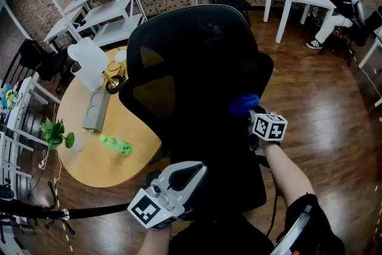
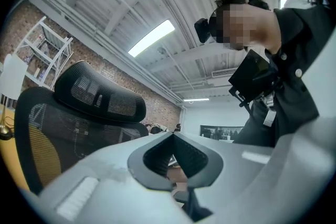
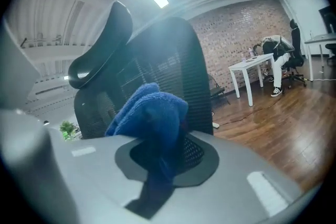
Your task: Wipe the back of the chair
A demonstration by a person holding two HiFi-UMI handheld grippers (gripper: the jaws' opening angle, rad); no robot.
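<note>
One black chair (image 1: 197, 80), two grippers: the right gripper (image 1: 252, 117) pinches one blue cloth (image 1: 243, 104) at the chair's back; the left gripper (image 1: 198, 170) seems closed and empty.

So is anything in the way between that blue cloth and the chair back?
Nothing visible. The right gripper is shut on the cloth and holds it right at the chair back, with no object between them. Whether they touch, I cannot tell.
</note>
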